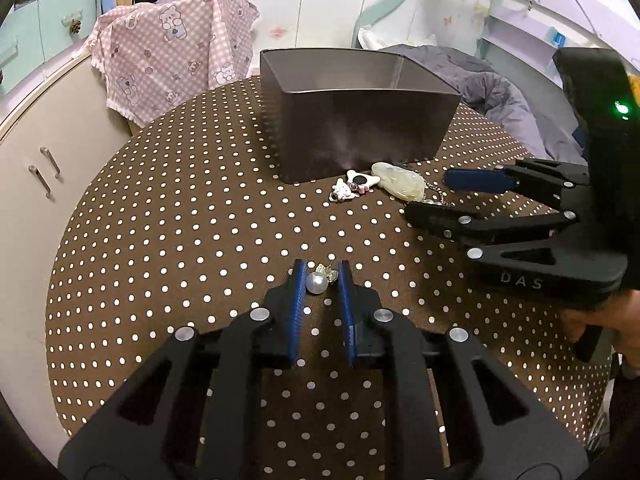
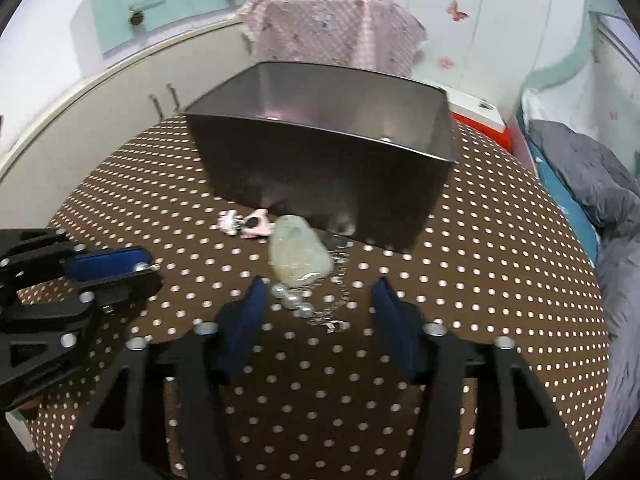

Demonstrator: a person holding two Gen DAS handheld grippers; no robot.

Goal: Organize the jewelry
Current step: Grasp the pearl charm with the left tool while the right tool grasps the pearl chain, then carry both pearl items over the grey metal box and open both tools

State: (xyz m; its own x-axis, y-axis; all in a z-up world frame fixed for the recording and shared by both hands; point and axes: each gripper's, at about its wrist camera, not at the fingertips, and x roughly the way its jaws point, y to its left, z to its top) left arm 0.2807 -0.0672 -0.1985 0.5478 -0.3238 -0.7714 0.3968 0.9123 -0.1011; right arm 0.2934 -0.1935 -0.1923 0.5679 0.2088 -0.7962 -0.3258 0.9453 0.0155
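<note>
The round table [image 1: 160, 240], in its brown dotted cloth, is taking up most of the room in front of me, and a pink checked cloth [image 1: 172, 52] is hanging over the cabinet behind it. A grey metal box [image 1: 360, 132] is sitting open-topped toward the far side of the table, with nothing I can make out inside it from either view.

The right gripper [image 2: 320, 288] is reaching in low, its fingers spread wide to either side of a beaded chain [image 2: 304, 306] (the right wrist view is blurred, so the links are hard to read). The chain is running up to a pale green pendant [image 1: 400, 182] lying just in front of the box. The left gripper [image 1: 322, 276] is sitting nearer the table's middle, its blue pads [image 1: 298, 300] drawn in narrow around a pearl earring [image 1: 316, 283]; the pearl is touching the left pad, but the right pad is standing a little apart from it, so nothing is gripped.

Two small white charms [image 1: 354, 186] are lying side by side just left of the pendant, close against the box wall.
</note>
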